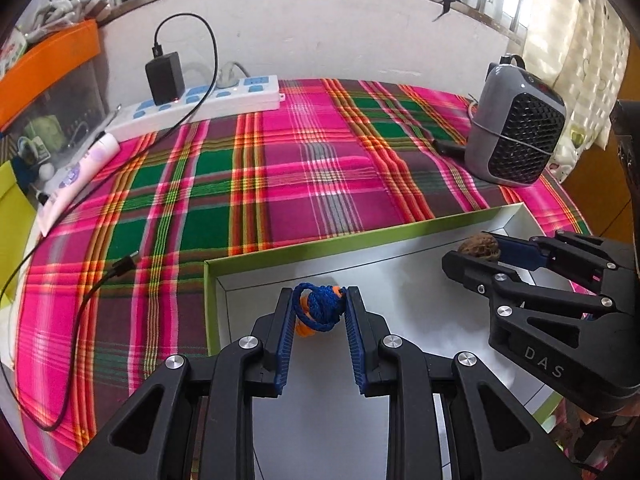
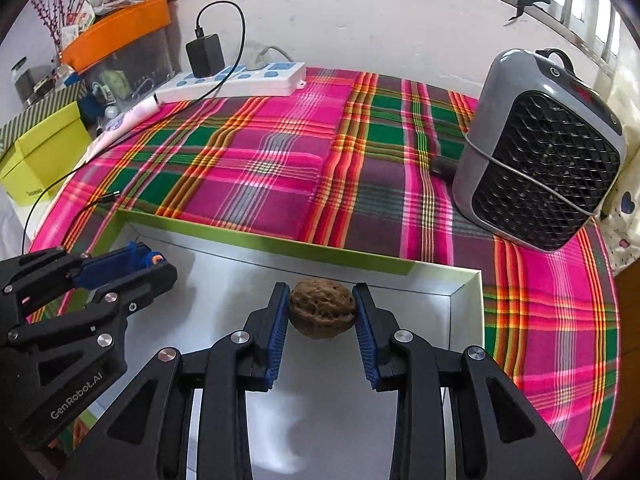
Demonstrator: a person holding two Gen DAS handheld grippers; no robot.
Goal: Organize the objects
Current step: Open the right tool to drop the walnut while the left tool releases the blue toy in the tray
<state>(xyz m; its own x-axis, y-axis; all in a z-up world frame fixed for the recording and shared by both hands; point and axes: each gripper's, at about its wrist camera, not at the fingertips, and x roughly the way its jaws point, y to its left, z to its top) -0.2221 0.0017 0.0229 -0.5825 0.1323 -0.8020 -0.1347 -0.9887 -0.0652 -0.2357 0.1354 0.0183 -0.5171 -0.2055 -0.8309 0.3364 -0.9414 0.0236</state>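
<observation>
A shallow green-rimmed box [image 1: 304, 248] with a white floor lies on the plaid cloth; it also shows in the right wrist view [image 2: 256, 240]. My left gripper [image 1: 319, 300] is shut on a blue cord knot with orange beads [image 1: 320, 306], over the box's far left corner. From the right wrist view the left gripper [image 2: 154, 262] sits at the left with the blue and orange knot [image 2: 154, 258] at its tips. My right gripper [image 2: 321, 304] is shut on a brown walnut [image 2: 322, 312] over the box's far right part. The left wrist view shows the right gripper [image 1: 476, 250] and the walnut [image 1: 480, 248].
A grey fan heater [image 1: 516, 128] stands at the back right of the cloth. A white power strip [image 1: 192, 104] with a black charger [image 1: 164, 76] lies at the back left; its black cable [image 1: 92, 292] trails along the left. An orange-lidded bin [image 2: 120, 36] and a yellow-green box [image 2: 44, 152] stand left.
</observation>
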